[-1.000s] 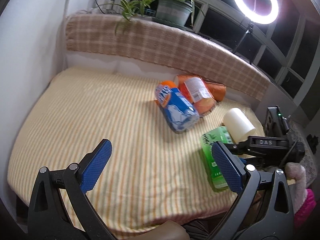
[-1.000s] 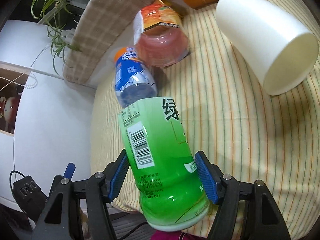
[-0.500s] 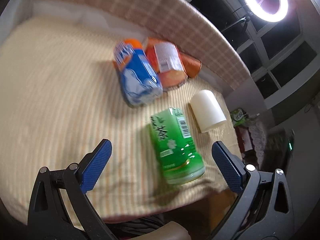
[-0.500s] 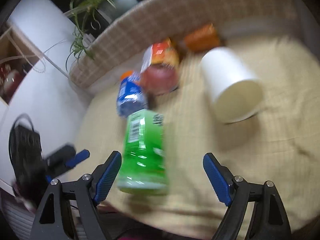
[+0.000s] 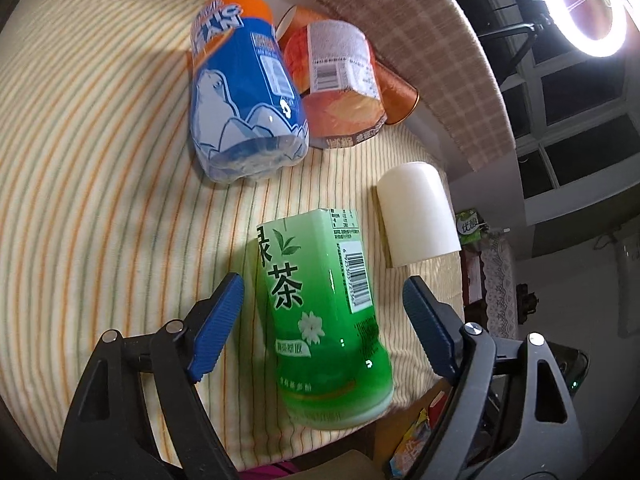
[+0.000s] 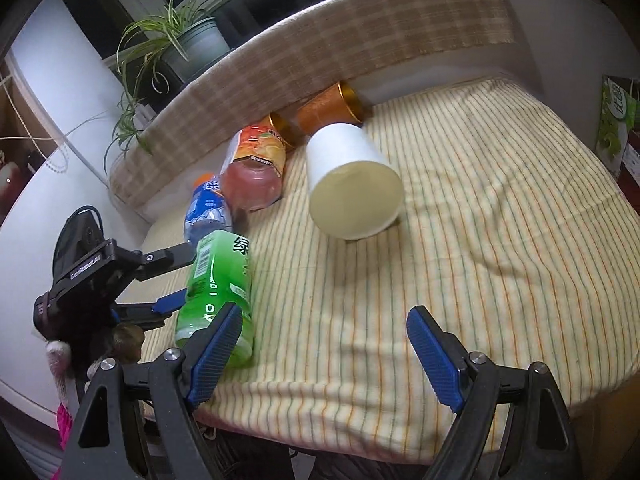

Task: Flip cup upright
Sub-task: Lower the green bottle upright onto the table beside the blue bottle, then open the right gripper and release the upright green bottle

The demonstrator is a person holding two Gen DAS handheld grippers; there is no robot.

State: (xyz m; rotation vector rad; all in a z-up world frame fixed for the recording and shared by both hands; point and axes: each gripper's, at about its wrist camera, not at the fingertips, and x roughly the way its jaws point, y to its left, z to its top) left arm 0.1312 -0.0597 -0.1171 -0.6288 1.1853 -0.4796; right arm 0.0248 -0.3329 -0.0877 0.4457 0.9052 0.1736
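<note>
White cup (image 6: 354,184) lay on its side on striped bed (image 6: 500,216), untouched | green bottle (image 6: 218,280) released by right hand-held gripper (image 6: 324,356), now spread and backed off | left hand-held gripper (image 5: 320,328) spread, straddling bottle | flip pending

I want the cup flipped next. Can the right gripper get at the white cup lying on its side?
Probably yes: the right gripper is open and the striped cloth between it and the white cup is bare.

White paper cup (image 6: 352,184), on its side, on striped cloth (image 6: 480,240)
</note>
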